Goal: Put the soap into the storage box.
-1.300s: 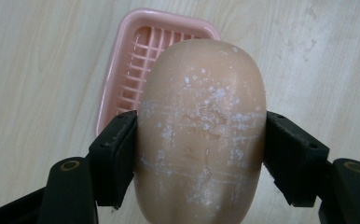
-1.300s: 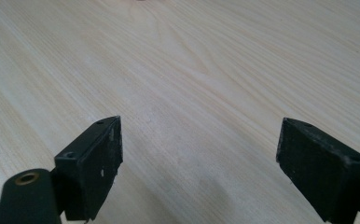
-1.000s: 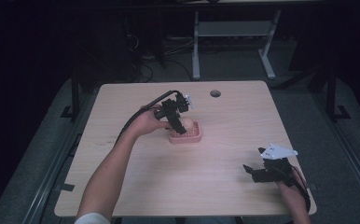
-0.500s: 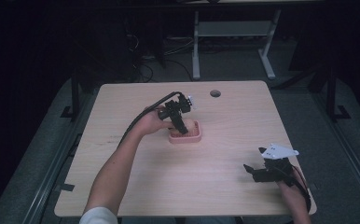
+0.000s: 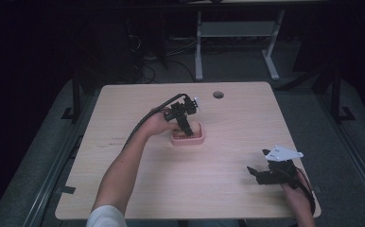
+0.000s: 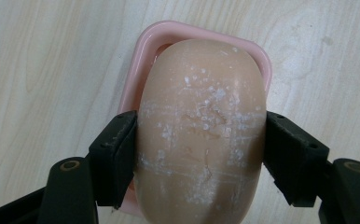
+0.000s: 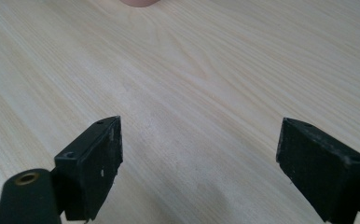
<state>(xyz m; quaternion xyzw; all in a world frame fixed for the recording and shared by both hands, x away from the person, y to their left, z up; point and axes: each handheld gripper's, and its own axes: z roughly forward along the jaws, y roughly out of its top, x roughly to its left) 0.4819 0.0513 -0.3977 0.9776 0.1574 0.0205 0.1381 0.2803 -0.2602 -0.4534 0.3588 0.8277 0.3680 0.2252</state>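
Right now the left gripper (image 6: 200, 158) has its jaws pressed against the two long sides of a tan bar of soap (image 6: 201, 130), which sits over a pink soap dish (image 6: 169, 32) near the middle of the table (image 5: 124, 198). Likely the bar is hard, fairly light and slick, with white flecks on top; gripping across its middle, as here, looks safest against slipping. At the near right edge, the right gripper (image 7: 201, 163) rests wide open over bare wood.
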